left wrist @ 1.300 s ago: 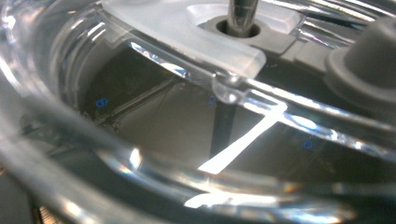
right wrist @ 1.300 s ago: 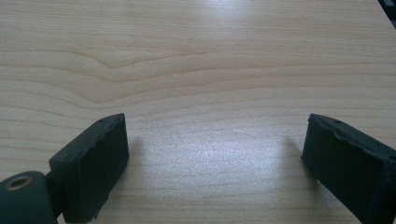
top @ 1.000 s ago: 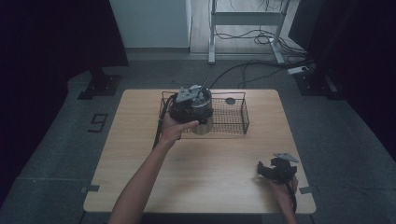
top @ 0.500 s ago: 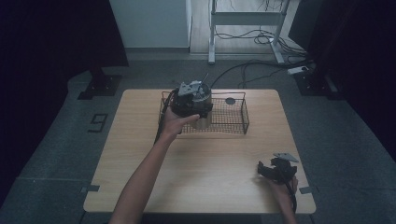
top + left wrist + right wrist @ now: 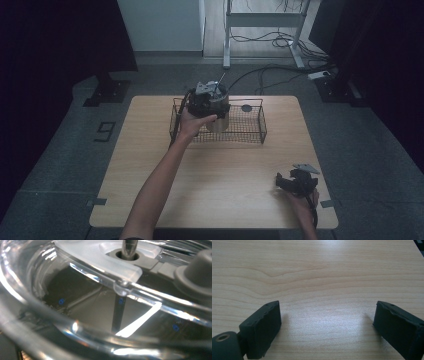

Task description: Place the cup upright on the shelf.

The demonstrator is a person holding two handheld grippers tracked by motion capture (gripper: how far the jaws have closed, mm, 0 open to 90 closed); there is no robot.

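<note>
Clear plastic jar [image 5: 219, 114] with a thin metal rod rising from its top stands at the left end of the black wire basket [image 5: 250, 131], directly under the left gripper [image 5: 206, 100], which the left hand [image 5: 192, 122] holds over the basket's left end. In the left gripper view the jar's curved clear wall [image 5: 82, 302] and frosted lid piece [image 5: 105, 257] crowd right up to the camera, with the rod [image 5: 129, 247] entering a grey socket just ahead; the jaws themselves are hidden there, so I cannot tell whether they are apart or clamped on the jar. The basket sits along the far edge of the wooden table [image 5: 215, 180]; its right half is free beside the jar. Right gripper [image 5: 297, 181] rests low near the table's near right corner, jaws spread wide with bare wood [image 5: 322, 302] between and ahead of them, nothing touching either pad.
</note>
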